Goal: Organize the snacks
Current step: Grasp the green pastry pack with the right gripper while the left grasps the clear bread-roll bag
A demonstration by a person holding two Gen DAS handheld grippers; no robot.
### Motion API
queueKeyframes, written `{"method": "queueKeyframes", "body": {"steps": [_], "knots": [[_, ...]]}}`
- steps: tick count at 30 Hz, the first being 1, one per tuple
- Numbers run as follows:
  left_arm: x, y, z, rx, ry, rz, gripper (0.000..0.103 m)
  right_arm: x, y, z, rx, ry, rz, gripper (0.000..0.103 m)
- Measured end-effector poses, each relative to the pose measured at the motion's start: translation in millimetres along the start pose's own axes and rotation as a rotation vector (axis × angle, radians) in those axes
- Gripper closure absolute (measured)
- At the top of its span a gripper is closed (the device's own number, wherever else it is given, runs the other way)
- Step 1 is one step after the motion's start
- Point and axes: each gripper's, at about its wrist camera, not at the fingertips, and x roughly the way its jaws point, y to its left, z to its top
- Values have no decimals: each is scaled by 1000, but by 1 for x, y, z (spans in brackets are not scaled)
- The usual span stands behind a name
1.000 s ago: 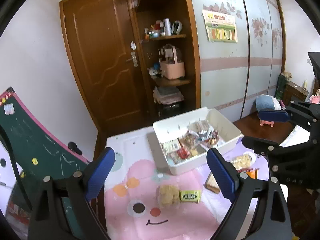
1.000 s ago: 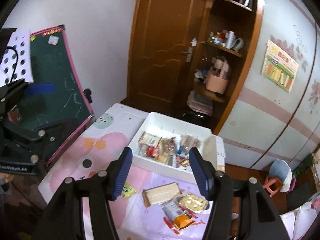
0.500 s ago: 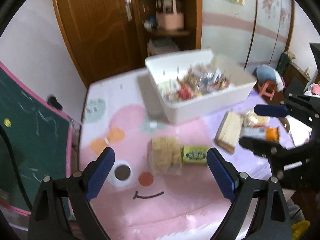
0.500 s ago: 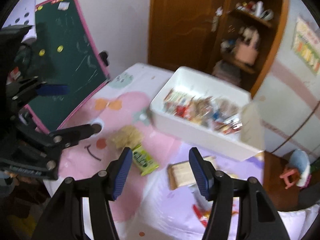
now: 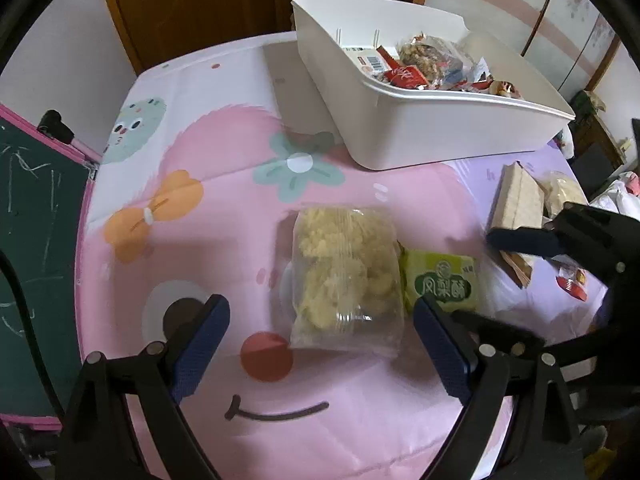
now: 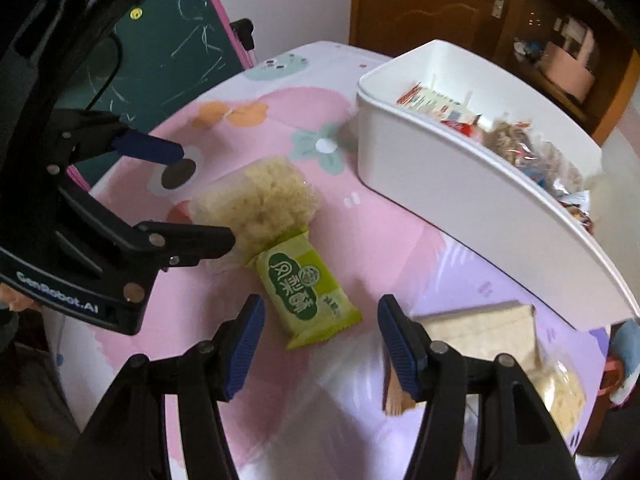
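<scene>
A clear bag of pale yellow puffed snacks (image 5: 346,276) (image 6: 260,200) lies on the pink cartoon tablecloth (image 5: 200,216). A green snack pack (image 5: 442,284) (image 6: 306,284) lies against it. My left gripper (image 5: 320,320) hovers open over the near end of the clear bag, touching nothing. Open too, my right gripper (image 6: 320,320) hangs above the green pack with its fingers astride it and nothing gripped. A white bin (image 5: 400,120) (image 6: 460,192) with several wrapped snacks stands at the far side.
A flat beige wafer pack (image 5: 516,208) (image 6: 480,332), a pale snack bag (image 6: 560,392) and a red-orange wrapper (image 5: 572,280) lie right of the green pack. A green chalkboard (image 5: 28,216) leans at the table's left edge. Behind are a wooden door and shelves.
Both grippers have dropped toward the table and tilted downward. The snacks now fill the views and the wardrobe wall has gone out of sight. Neither jaw opening has changed.
</scene>
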Motion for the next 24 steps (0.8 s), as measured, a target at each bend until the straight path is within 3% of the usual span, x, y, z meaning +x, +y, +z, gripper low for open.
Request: {"method": "queueKeyframes", "body": {"steps": [5, 8, 10, 17, 19, 20, 21, 23, 24], "knots": [[9, 0, 7, -7, 25, -17, 10, 19, 1, -1, -24, 11, 19, 43], [14, -4, 11, -3, 38, -19, 10, 17, 5, -5, -47, -15, 16, 54], [18, -4, 14, -1, 44, -19, 10, 14, 0, -9, -16, -14, 16, 63], [31, -14, 20, 2, 62, -7, 11, -2, -28, -32, 141, -9, 14, 66], [36, -17, 21, 0, 69, 6, 18, -7, -30, -39, 158, -8, 19, 66], [38, -18, 20, -1, 73, 17, 28, -8, -30, -41, 163, -8, 18, 66], [39, -19, 20, -1, 75, 25, 30, -9, -30, -44, 167, -8, 18, 66], [35, -23, 19, 9, 50, 33, 49, -10, -30, -45, 176, -7, 16, 66], [33, -24, 19, 10, 45, 36, 51, -9, -30, -44, 180, -6, 17, 66]]}}
